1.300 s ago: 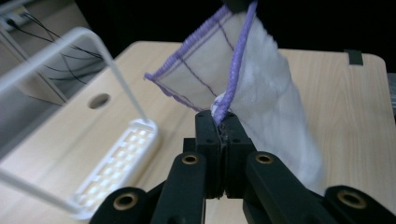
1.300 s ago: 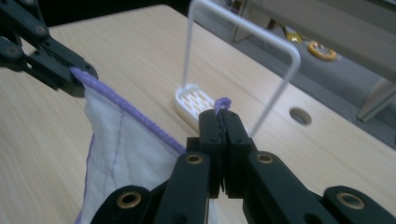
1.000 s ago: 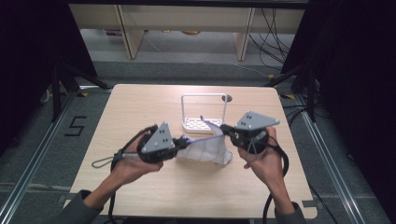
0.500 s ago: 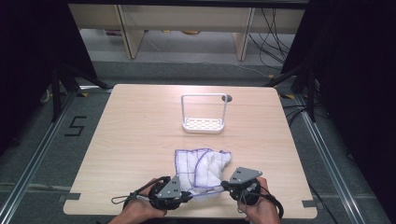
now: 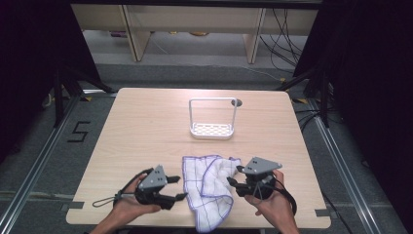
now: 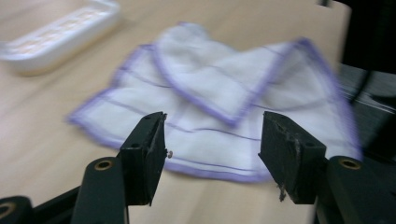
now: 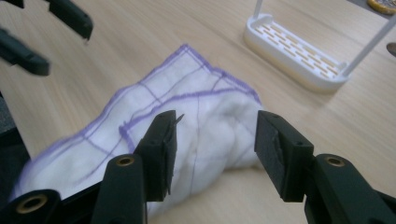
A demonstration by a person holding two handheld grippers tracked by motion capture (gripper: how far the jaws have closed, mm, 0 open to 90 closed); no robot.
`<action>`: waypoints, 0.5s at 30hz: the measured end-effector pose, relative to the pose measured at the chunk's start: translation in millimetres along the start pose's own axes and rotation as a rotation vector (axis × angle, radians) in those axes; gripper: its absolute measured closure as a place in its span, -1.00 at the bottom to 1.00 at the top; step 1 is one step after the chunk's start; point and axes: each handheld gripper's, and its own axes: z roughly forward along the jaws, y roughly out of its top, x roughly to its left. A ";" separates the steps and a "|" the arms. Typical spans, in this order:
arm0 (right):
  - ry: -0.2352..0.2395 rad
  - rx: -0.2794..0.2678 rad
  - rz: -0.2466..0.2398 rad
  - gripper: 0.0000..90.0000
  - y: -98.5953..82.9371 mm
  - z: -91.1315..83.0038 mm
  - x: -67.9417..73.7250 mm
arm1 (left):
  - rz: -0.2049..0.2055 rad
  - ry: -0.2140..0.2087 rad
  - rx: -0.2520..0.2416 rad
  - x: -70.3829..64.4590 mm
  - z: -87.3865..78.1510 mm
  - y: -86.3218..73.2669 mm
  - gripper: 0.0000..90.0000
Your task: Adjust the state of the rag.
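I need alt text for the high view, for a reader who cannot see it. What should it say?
A person's two hands each hold an open tool, the left tool and right tool, on either side of a crumpled white cloth with purple lines at the near edge of a wooden table. A white wire-handled rack stands farther back.

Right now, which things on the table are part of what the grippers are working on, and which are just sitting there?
In play:
white cloth, hanging over the near edge
left gripper, open
right gripper, open

Lying about:
white rack, far side
dark round spot behind it
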 end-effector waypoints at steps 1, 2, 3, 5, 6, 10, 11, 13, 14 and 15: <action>-0.006 0.010 0.001 0.04 7.9 9.3 -2.2 | -0.042 0.058 -0.005 15.3 0.2 1.7 -0.13; -0.006 0.010 0.001 0.04 7.9 9.3 -2.2 | -0.042 0.058 -0.005 15.3 0.2 1.7 -0.14; -0.009 0.019 0.002 0.03 11.5 16.1 -2.8 | -0.068 0.080 -0.010 23.6 1.8 2.6 -0.14; -0.026 0.069 -0.010 0.03 18.4 38.9 -4.8 | -0.106 0.126 0.018 39.5 6.2 3.0 -0.17; -0.026 0.069 -0.010 0.03 18.4 38.9 -4.8 | -0.106 0.126 0.018 39.5 6.2 3.0 -0.19; -0.044 0.126 -0.016 0.02 24.2 70.6 -11.6 | -0.115 0.156 0.053 53.8 20.6 1.7 -0.20; -0.042 0.141 -0.015 0.02 26.6 81.1 -14.5 | -0.123 0.159 0.052 55.2 24.1 1.5 -0.20; -0.040 0.169 -0.019 0.02 28.7 91.4 -16.0 | -0.127 0.172 0.077 62.0 33.5 1.7 -0.20; -0.040 0.169 -0.019 0.02 28.7 91.4 -16.0 | -0.127 0.172 0.077 62.0 33.5 1.7 -0.20; -0.030 0.210 -0.015 0.07 29.0 105.2 -17.3 | -0.136 0.179 0.085 65.3 40.1 2.1 -0.20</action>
